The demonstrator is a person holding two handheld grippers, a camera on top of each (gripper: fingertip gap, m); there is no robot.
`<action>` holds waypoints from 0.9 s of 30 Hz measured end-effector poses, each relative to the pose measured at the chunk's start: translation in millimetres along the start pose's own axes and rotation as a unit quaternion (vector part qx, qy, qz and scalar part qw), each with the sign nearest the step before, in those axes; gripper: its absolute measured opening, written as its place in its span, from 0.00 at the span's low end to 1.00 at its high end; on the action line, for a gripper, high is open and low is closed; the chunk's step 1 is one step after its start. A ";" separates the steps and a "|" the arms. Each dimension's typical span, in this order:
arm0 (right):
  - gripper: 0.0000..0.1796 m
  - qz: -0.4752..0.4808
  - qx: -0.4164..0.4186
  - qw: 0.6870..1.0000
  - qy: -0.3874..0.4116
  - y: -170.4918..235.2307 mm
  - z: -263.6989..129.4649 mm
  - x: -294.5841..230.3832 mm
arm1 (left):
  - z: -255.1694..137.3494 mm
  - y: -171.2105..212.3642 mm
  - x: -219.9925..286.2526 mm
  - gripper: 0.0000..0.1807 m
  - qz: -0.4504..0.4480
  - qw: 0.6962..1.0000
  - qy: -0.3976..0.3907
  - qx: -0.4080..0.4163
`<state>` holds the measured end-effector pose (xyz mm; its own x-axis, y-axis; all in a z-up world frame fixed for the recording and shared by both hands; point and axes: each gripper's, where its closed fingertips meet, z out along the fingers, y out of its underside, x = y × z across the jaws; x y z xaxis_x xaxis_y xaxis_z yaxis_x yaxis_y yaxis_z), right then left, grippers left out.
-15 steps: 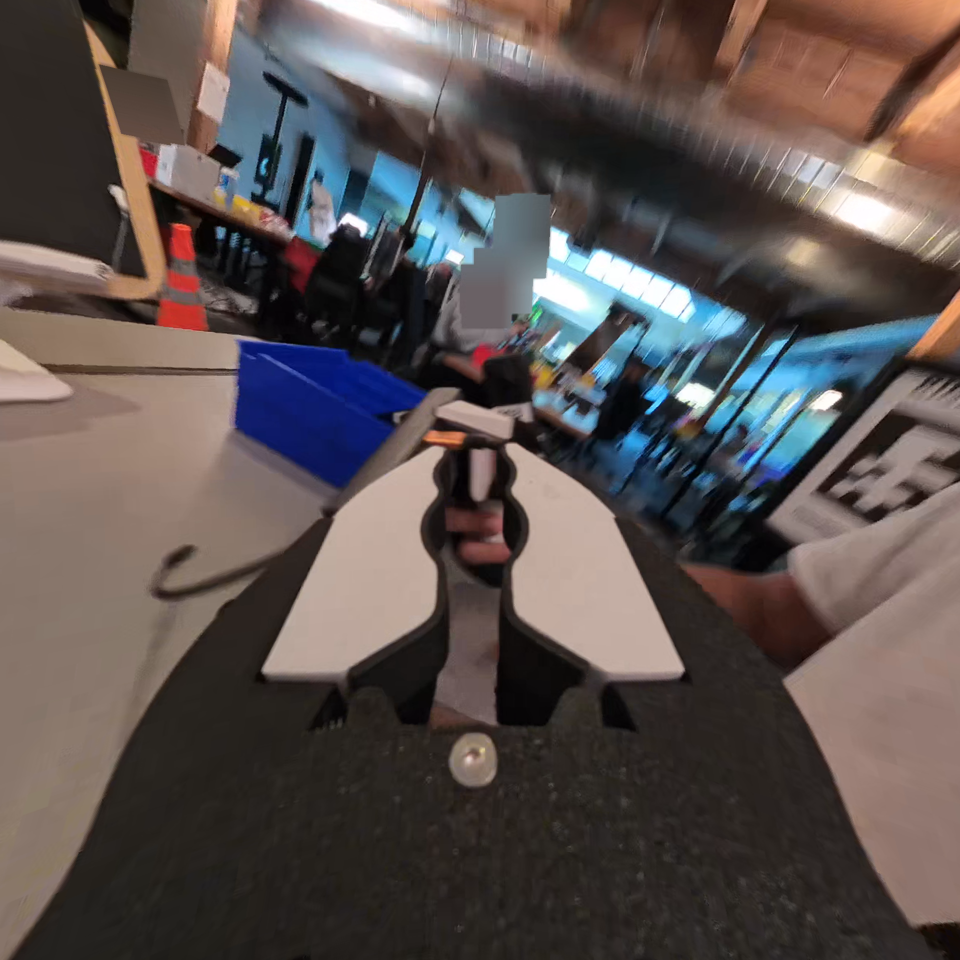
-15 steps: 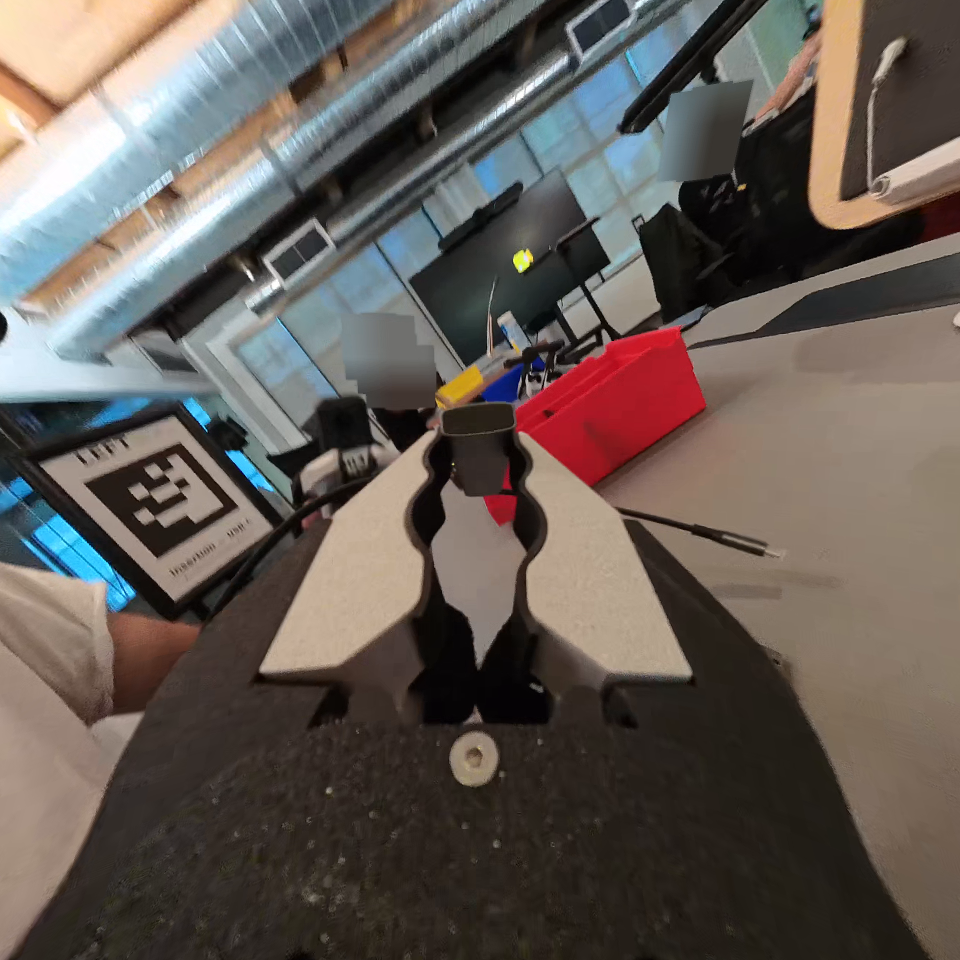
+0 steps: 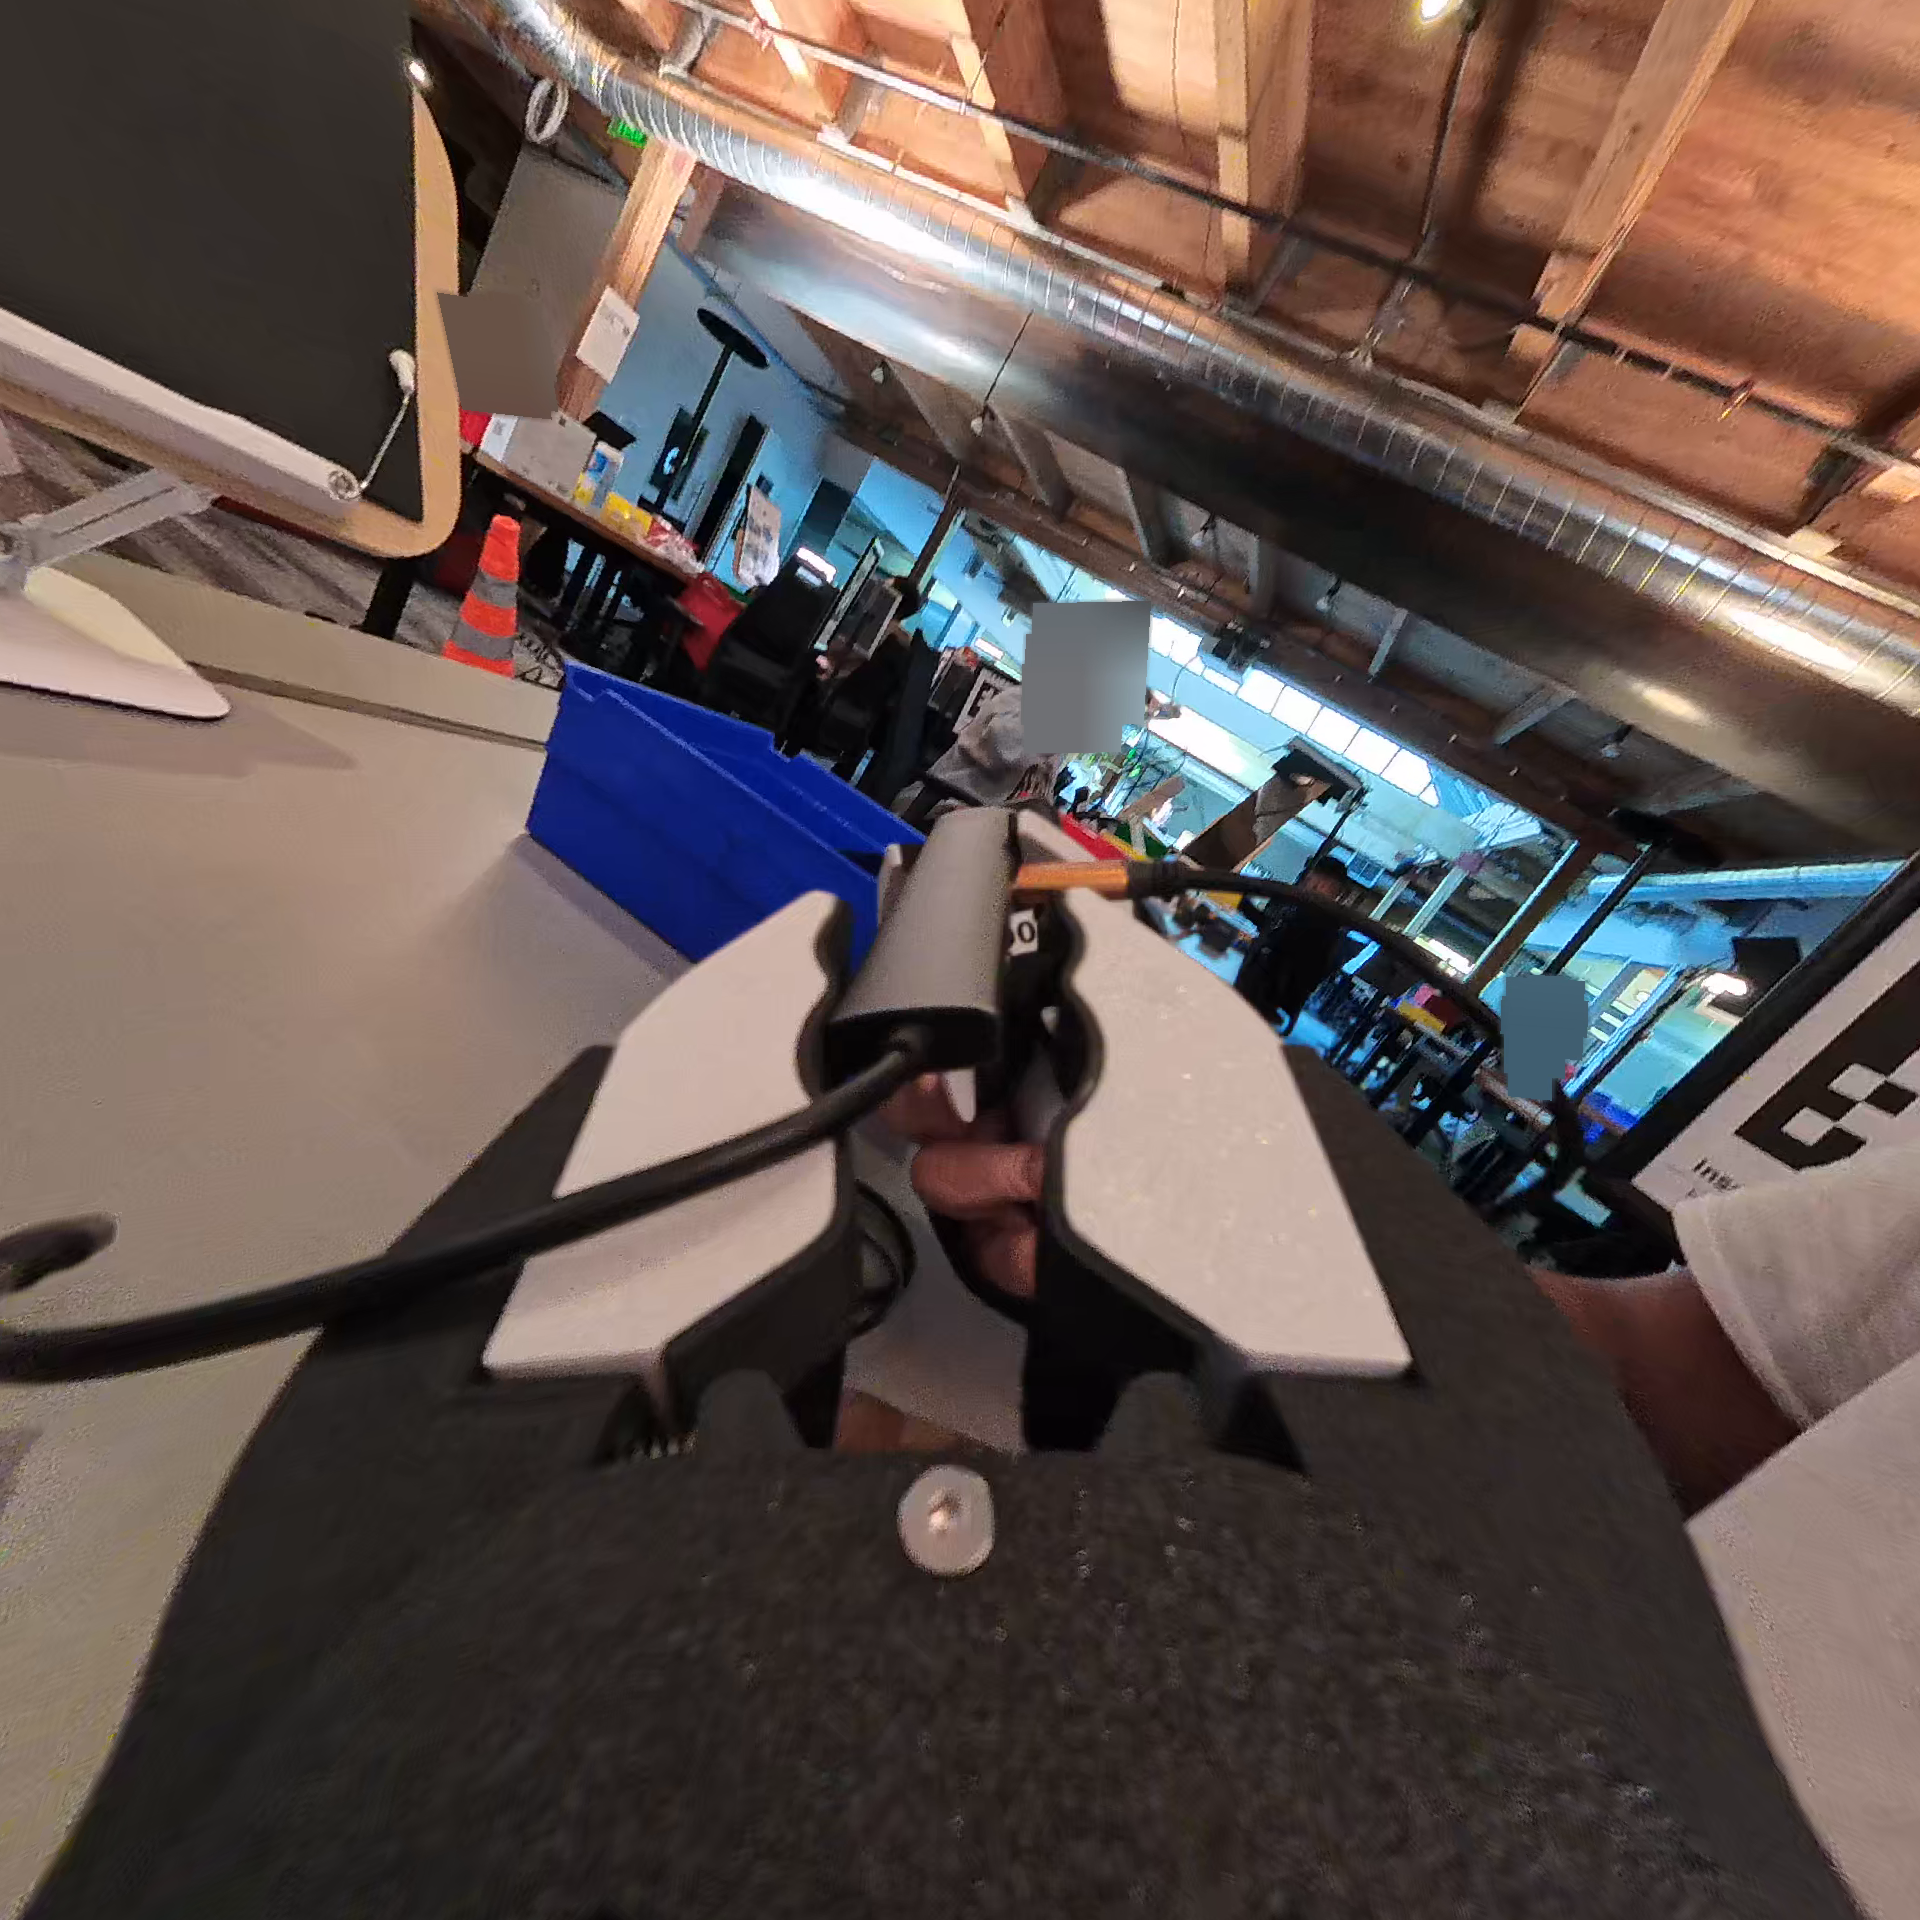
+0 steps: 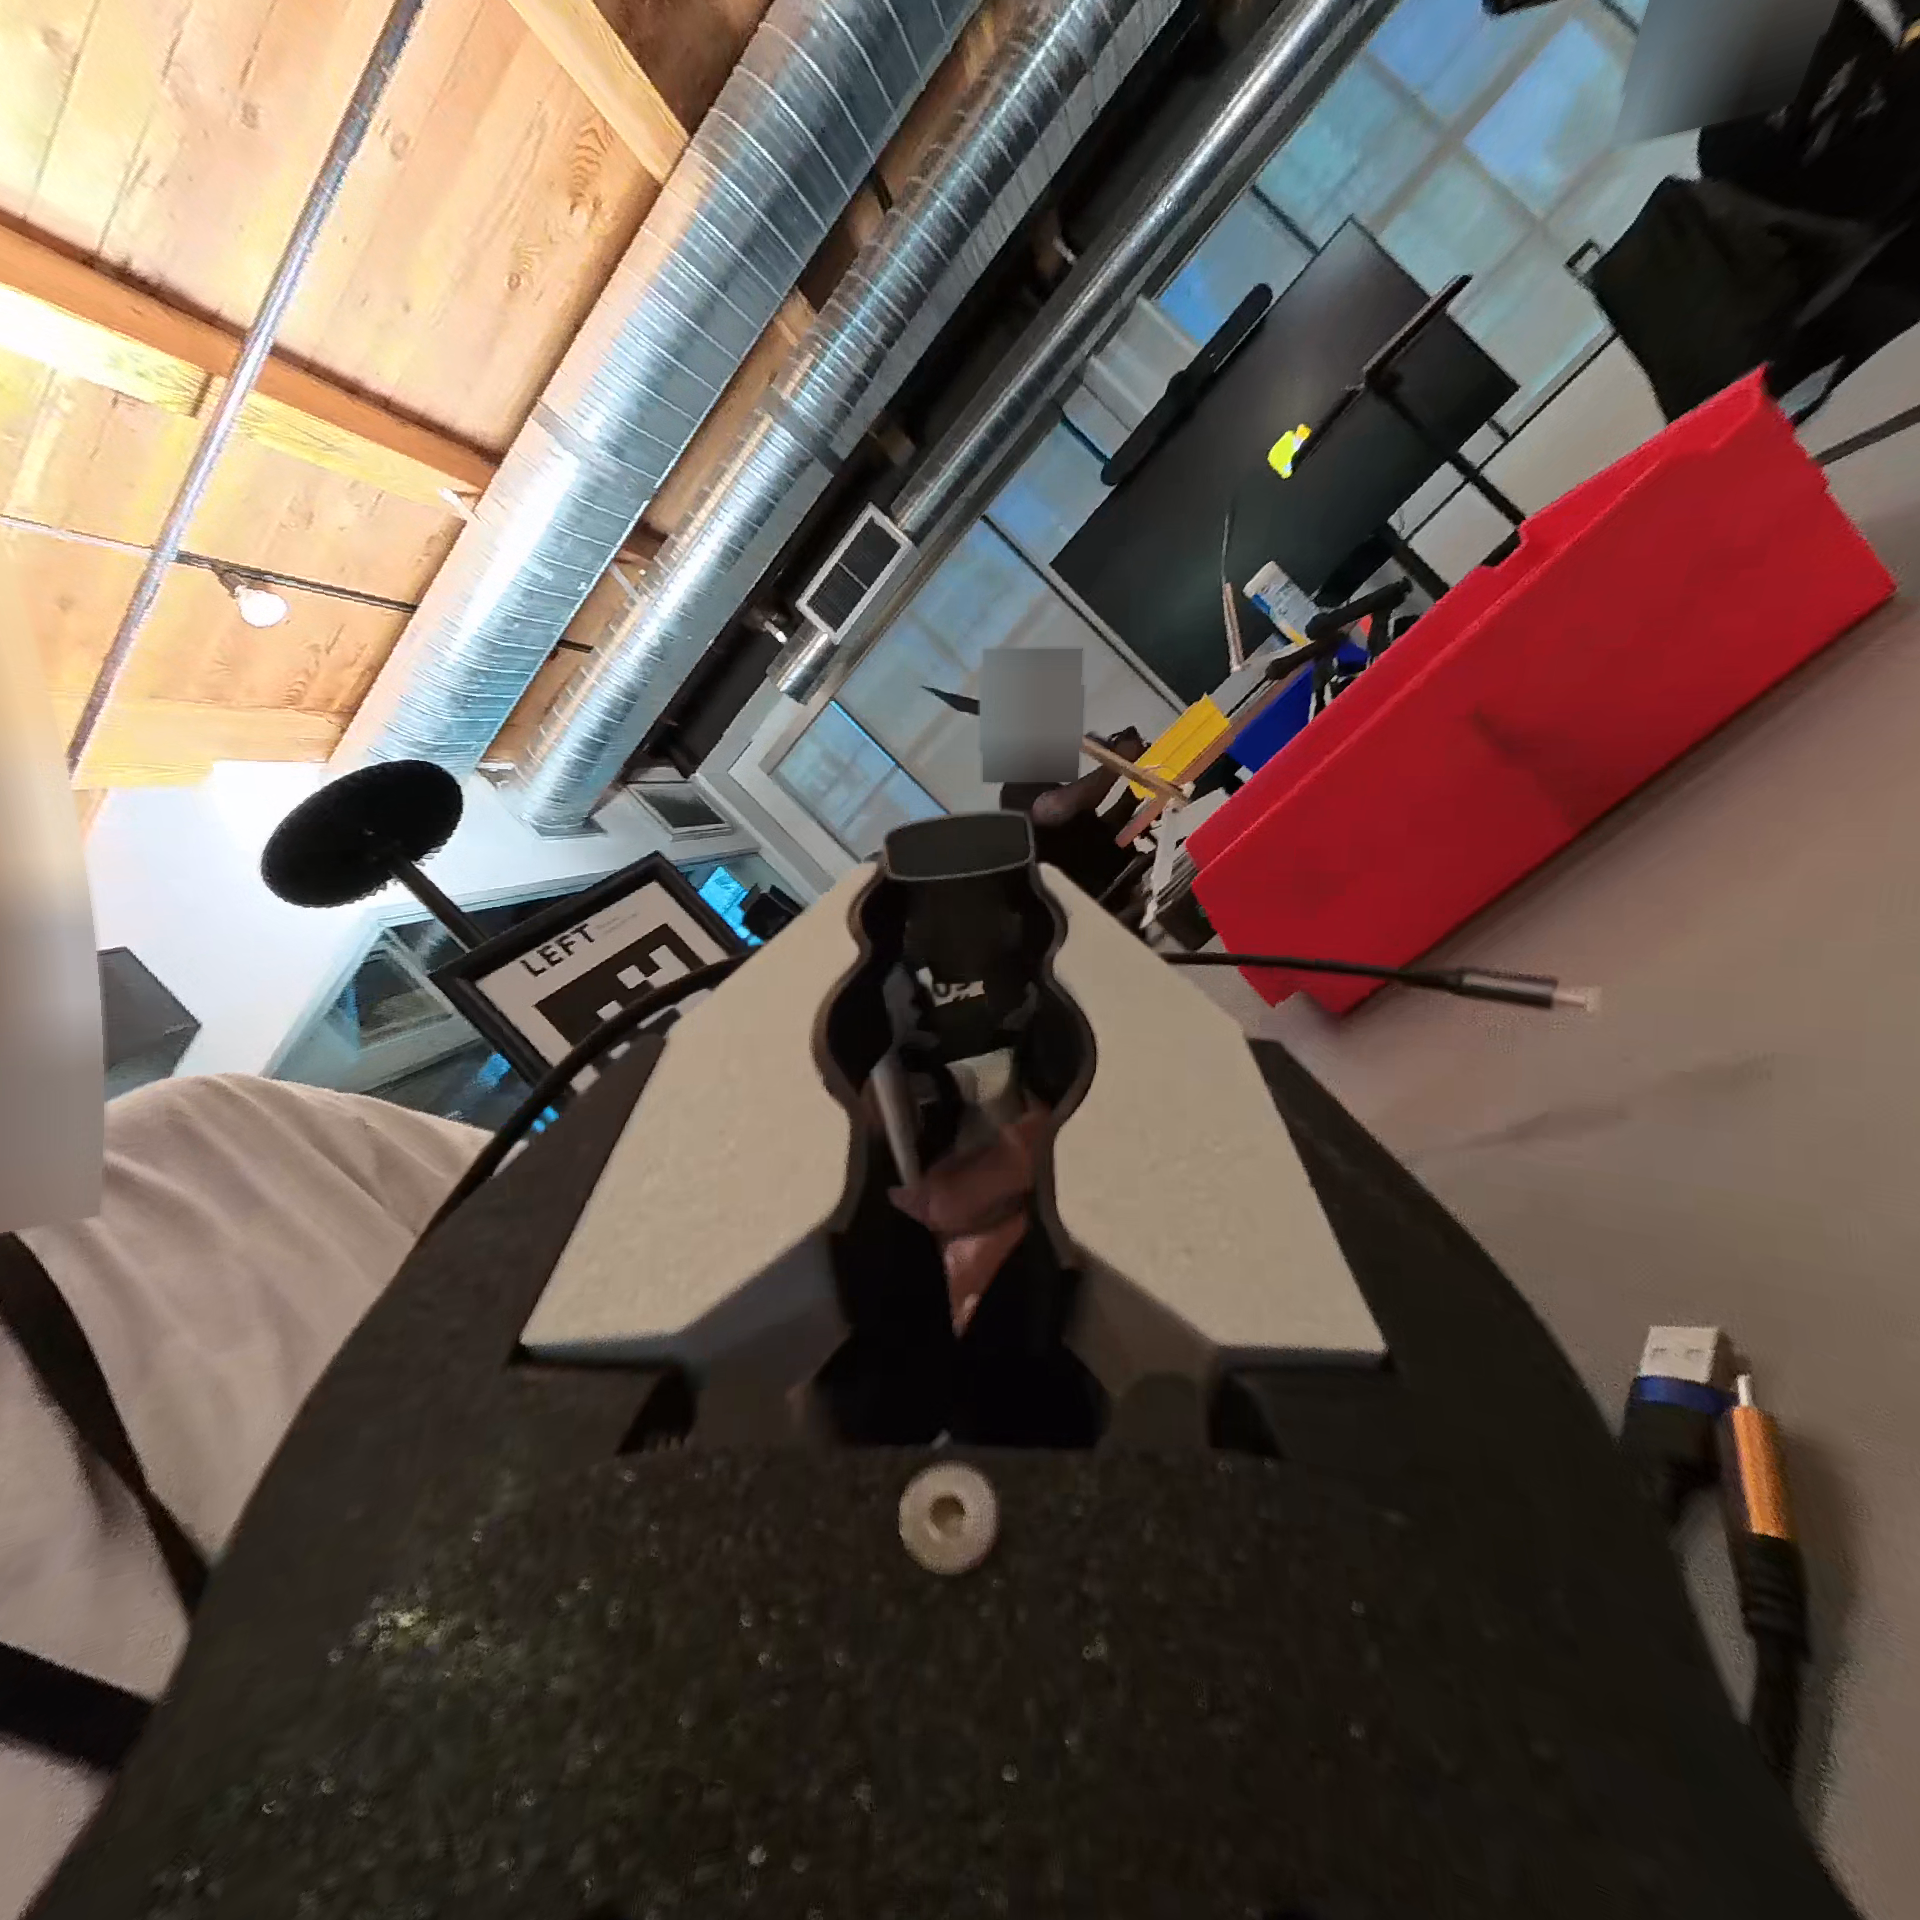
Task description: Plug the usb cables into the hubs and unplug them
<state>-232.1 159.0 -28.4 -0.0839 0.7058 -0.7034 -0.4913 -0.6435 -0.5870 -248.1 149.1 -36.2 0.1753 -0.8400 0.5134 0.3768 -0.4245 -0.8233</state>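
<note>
A blue bin (image 3: 686, 821) sits on the grey worktop (image 3: 260, 935), left of middle. An orange cone (image 3: 488, 603) stands behind it. A red bin (image 4: 1538, 748) sits at the right.

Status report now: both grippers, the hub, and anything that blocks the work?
Left gripper shut on grey hub. Right gripper shut on the hub's far end. Orange-tipped cable at hub's side; seating unclear. Loose cables on table, not blocking.

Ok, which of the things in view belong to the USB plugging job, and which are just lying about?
Job: grey hub, orange plug at its side, loose silver-tipped cable, blue-collared plug, second orange plug.
Lying about: blue bin, red bin, traffic cone, white lamp base.
</note>
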 end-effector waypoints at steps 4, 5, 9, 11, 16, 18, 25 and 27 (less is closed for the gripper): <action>0.11 0.027 -0.012 1.000 -0.003 9.9 2.8 3.1 | -2.1 2.7 -1.3 0.14 -0.001 1.000 0.006 -0.012; 0.11 0.034 -0.008 0.999 -0.005 9.6 2.3 3.4 | -1.6 3.5 -0.7 0.14 0.000 1.000 0.010 -0.017; 0.11 0.049 -0.003 0.999 -0.001 10.2 1.9 7.7 | -0.8 8.4 -3.4 0.14 0.007 1.000 0.004 -0.026; 0.11 0.047 -0.009 0.999 0.000 10.6 0.9 7.7 | -0.4 13.6 -2.6 0.14 0.003 0.999 0.010 -0.038; 0.13 0.014 -0.059 0.997 0.039 16.4 -1.6 13.1 | -3.4 17.8 -5.9 0.14 0.005 0.997 0.016 -0.082; 0.13 -0.057 -0.094 0.990 0.090 16.0 -7.0 21.0 | -10.2 8.9 -13.5 0.14 0.009 0.997 0.002 -0.070; 0.20 -0.361 -0.302 0.816 0.336 35.8 -72.6 84.1 | -53.2 -34.7 -47.2 0.14 0.036 0.997 -0.072 -0.018; 0.20 -0.390 -0.358 0.773 0.349 54.0 -79.2 98.5 | -56.8 -29.8 -51.9 0.14 0.032 0.996 -0.082 -0.029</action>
<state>-198.2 170.3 -161.1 0.6075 0.7904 0.0790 0.4707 -0.2781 -0.8373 -320.0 186.2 -52.1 0.3447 -0.8018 0.4882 0.3075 -0.3949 -0.8657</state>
